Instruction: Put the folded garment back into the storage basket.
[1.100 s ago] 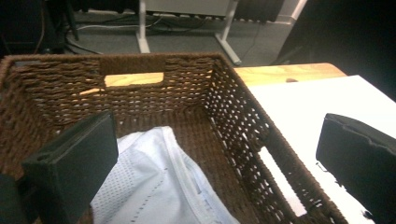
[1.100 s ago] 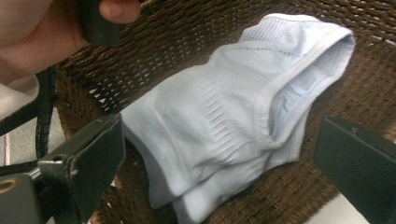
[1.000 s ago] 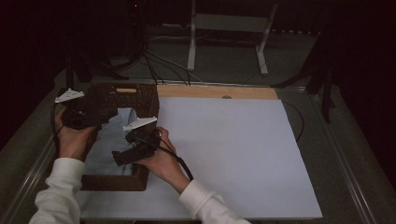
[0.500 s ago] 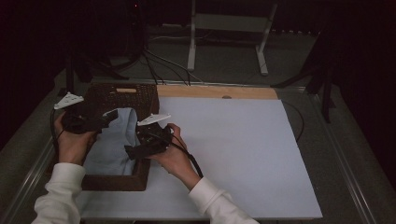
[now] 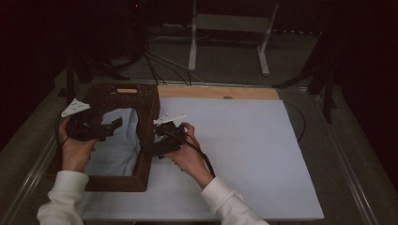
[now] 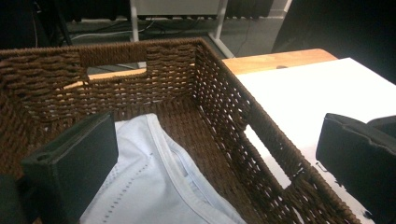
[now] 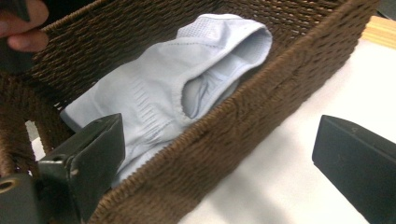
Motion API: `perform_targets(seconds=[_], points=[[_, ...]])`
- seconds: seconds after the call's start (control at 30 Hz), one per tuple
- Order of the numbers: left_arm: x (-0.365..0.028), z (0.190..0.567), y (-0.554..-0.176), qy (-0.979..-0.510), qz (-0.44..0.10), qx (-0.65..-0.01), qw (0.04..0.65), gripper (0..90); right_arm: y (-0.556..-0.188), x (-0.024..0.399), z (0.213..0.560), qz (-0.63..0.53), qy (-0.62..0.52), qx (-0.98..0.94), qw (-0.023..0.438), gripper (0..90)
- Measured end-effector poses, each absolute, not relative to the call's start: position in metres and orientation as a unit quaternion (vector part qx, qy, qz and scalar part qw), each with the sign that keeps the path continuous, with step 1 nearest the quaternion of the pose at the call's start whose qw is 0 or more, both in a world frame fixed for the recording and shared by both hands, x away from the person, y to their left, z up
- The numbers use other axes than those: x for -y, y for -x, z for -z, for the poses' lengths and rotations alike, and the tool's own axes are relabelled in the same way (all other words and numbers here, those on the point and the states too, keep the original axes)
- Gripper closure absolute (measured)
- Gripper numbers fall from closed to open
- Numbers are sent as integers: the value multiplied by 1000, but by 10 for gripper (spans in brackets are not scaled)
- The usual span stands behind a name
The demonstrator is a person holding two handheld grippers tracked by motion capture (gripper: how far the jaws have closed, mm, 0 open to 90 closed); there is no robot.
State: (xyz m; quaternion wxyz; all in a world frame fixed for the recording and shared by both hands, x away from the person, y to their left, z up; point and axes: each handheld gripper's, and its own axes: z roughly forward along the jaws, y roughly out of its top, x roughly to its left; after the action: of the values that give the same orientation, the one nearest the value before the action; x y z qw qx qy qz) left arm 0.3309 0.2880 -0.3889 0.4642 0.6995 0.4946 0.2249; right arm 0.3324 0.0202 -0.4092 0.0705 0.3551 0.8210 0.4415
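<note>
Both the left tongs (image 5: pixel 115 125) and right tongs (image 5: pixel 149 149) were found open and empty; the cloth (image 5: pixel 117 145) was best gripped at its raised fold, clear of the basket (image 5: pixel 145 101) wall.

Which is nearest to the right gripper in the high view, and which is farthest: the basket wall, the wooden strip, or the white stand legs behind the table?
From the right gripper:
1. Basket: its right wall lies directly beside the jaws.
2. Wooden strip: along the table's far edge.
3. White stand legs: on the floor beyond the table.
</note>
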Motion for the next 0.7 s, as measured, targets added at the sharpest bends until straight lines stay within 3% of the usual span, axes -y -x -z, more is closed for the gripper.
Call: perform_targets(seconds=[0.7], points=[[-266, 398, -306, -719, -216, -473, 461, 1, -341, 37, 423, -447, -389, -801, 86, 30]])
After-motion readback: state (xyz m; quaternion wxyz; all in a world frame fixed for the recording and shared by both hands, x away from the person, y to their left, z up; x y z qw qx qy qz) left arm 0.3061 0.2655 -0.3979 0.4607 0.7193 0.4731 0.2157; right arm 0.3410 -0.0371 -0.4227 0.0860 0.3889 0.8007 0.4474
